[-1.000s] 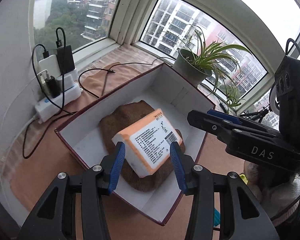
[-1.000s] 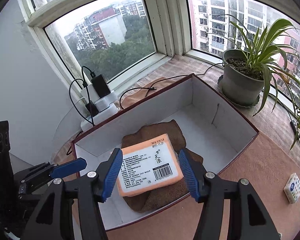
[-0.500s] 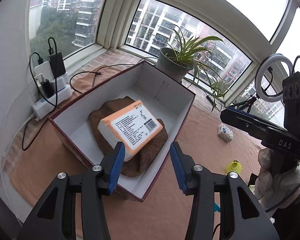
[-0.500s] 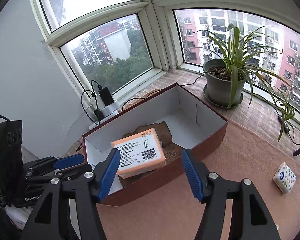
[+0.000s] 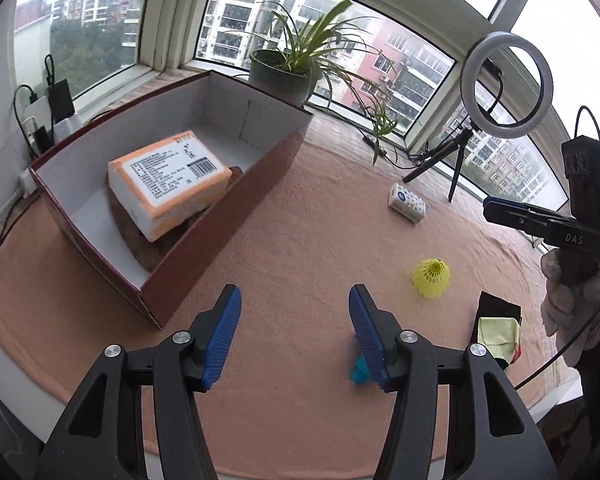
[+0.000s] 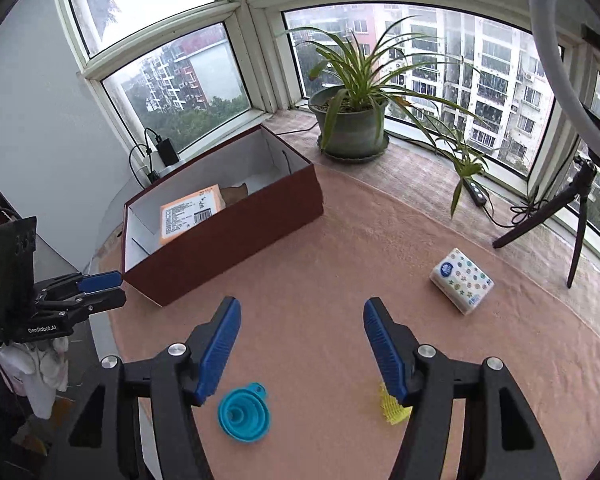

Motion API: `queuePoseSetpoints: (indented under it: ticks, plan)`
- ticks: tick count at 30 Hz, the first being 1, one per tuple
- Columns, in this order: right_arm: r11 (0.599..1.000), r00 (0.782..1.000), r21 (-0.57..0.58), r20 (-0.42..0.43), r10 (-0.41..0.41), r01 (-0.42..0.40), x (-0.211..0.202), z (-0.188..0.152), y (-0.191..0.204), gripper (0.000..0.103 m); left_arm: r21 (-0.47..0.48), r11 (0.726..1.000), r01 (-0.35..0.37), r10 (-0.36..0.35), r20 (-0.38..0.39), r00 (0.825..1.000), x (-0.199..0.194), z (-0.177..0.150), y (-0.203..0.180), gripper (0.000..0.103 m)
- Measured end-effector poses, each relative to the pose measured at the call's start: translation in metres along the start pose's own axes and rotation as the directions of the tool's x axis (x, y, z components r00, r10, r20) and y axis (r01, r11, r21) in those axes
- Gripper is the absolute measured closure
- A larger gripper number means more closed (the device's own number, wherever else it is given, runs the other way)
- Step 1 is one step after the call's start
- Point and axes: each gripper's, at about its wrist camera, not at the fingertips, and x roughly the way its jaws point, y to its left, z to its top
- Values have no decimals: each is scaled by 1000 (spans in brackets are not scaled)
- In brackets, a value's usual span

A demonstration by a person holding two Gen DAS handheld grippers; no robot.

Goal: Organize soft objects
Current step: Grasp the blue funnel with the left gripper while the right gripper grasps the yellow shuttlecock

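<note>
An orange and white tissue pack lies on a brown cloth inside the dark red box; it shows in the right wrist view as the tissue pack in the box. A small patterned tissue pack lies on the pink table cover, also seen as the small pack. My left gripper hangs over the bare cover with its jaws opening and nothing between them. My right gripper stands open and empty above the cover.
A yellow shuttlecock, a black and yellow cloth and a blue collapsible funnel lie near the front. A potted plant, a ring light on a tripod and a power strip with chargers stand along the window sill.
Both grippers have pulled back from over the box toward the front of the table. The orange tissue pack stays in the box. The left jaws stand wider than before.
</note>
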Motion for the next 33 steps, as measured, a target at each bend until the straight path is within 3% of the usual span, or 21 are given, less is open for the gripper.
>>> queuePoseSetpoints:
  ticks: [7, 15, 20, 23, 33]
  plan:
    - [999, 998, -48, -70, -10, 6, -13, -36, -48, 43, 57, 998, 30, -25, -94, 995, 28, -35, -42, 48]
    - [985, 982, -174, -187, -22, -11, -7, -68, -73, 43, 208, 978, -6, 46, -189, 981, 52, -77, -75, 48]
    - [977, 973, -213, -229, -23, -27, 3, -77, -82, 43, 178, 984, 23, 14, -205, 979, 63, -84, -87, 48]
    - [970, 968, -240, -252, -16, -47, 14, -77, -85, 43, 201, 980, 7, 35, -204, 978, 71, -86, -93, 48]
    - [881, 928, -469, -352, -122, -62, 59, -88, -88, 43, 285, 957, -58, 127, -230, 965, 94, -93, -103, 48]
